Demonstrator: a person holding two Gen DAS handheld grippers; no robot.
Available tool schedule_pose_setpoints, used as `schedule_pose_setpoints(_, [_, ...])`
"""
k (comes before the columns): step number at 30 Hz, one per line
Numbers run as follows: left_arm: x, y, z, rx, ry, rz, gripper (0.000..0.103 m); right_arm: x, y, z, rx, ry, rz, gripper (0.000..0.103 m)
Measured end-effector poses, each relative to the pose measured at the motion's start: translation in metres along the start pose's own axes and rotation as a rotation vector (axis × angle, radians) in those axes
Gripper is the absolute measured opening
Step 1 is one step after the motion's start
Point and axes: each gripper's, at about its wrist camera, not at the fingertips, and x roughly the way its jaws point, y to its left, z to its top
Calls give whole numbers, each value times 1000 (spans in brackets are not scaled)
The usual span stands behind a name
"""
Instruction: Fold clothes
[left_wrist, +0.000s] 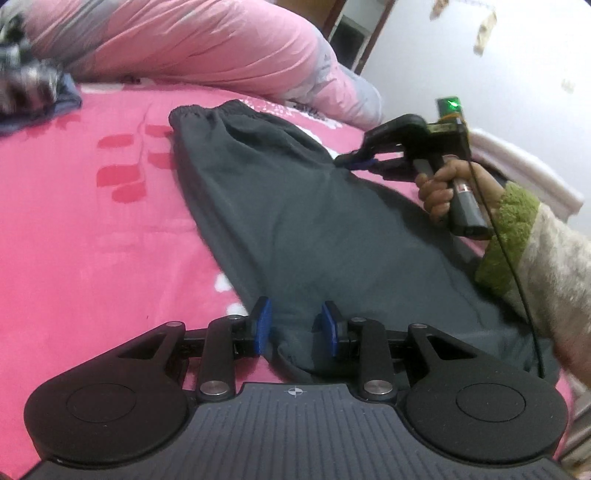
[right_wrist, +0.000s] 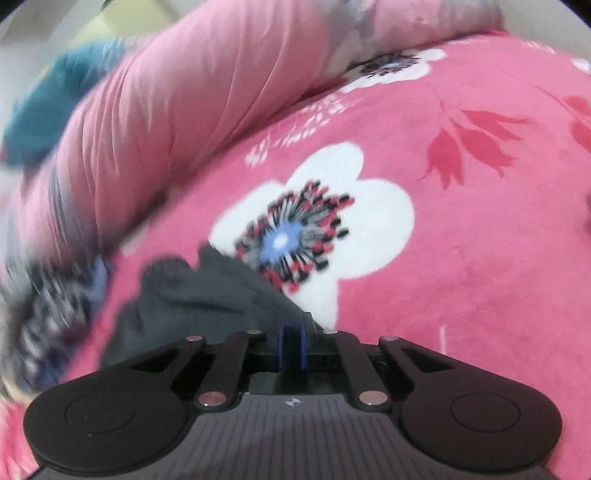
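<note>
Dark grey trousers (left_wrist: 280, 206) lie flat on the pink flowered bed sheet (left_wrist: 92, 240), the elastic waistband (left_wrist: 218, 110) at the far end. My left gripper (left_wrist: 297, 325) hovers at the near leg end with its blue pads (left_wrist: 264, 325) apart; the cloth lies between and under them, and the pad faces show bare. On the right a hand (left_wrist: 439, 192) holds my right gripper (left_wrist: 351, 160), shut on the trousers' right edge. The blurred right wrist view shows that gripper (right_wrist: 292, 343) with its pads almost together and grey cloth (right_wrist: 195, 295) running into them.
A rolled pink quilt (left_wrist: 203, 44) runs along the far side of the bed. Checked and blue clothes (left_wrist: 29, 88) are heaped at the far left. The bed's white edge (left_wrist: 535, 173) and a wall lie to the right. A green-cuffed sleeve (left_wrist: 517, 236) crosses the right side.
</note>
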Motion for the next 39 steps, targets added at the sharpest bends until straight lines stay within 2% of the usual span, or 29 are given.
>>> schedule_pose_setpoints(3, [0, 11, 1, -60, -8, -47, 29, 2, 29, 14, -41, -3, 59, 9])
schedule_pose_setpoints(6, [-2, 13, -1, -80, -13, -65, 29, 33, 71, 22, -136, 28, 94, 9])
schedule_pose_setpoints(9, [-2, 13, -2, -83, -20, -72, 29, 80, 90, 24, -154, 46, 65, 9])
schedule_pose_setpoints(12, [-1, 17, -2, -97, -22, -85, 30, 112, 85, 17, -141, 75, -39, 7])
schedule_pose_setpoints(15, [-2, 18, -2, -104, -22, -89, 30, 101, 83, 17, -35, 65, -36, 9])
schedule_pose_setpoints(18, [-3, 17, -3, -103, -23, -88, 30, 82, 104, 18, -50, 24, -11, 10])
schedule_pose_setpoints(20, [-3, 17, -3, -108, -25, -91, 30, 75, 124, 14, -118, -6, 36, 10])
schedule_pose_setpoints(23, [-5, 16, -4, -112, -27, -93, 30, 82, 156, 1, -324, -28, 64, 10])
schedule_pose_setpoints(24, [-6, 16, -5, -113, -27, -94, 30, 89, 165, -5, -398, -25, 44, 10])
schedule_pose_setpoints(26, [-6, 17, -4, -116, -28, -96, 30, 116, 168, -14, -501, 17, -103, 9])
schedule_pose_setpoints(27, [-6, 17, -4, -118, -28, -97, 30, 125, 162, -14, -482, 26, -130, 7])
schedule_pose_setpoints(30, [-5, 18, -4, -122, -28, -100, 30, 131, 147, -6, -367, 12, -99, 6])
schedule_pose_setpoints(33, [-4, 20, -3, -123, -27, -100, 30, 119, 156, -1, -355, 7, -110, 8])
schedule_pose_setpoints(35, [-4, 20, -4, -126, -27, -102, 30, 100, 159, 4, -294, -2, -102, 9])
schedule_pose_setpoints(39, [-3, 21, -4, -133, -28, -107, 30, 29, 155, 4, -165, -15, -20, 10])
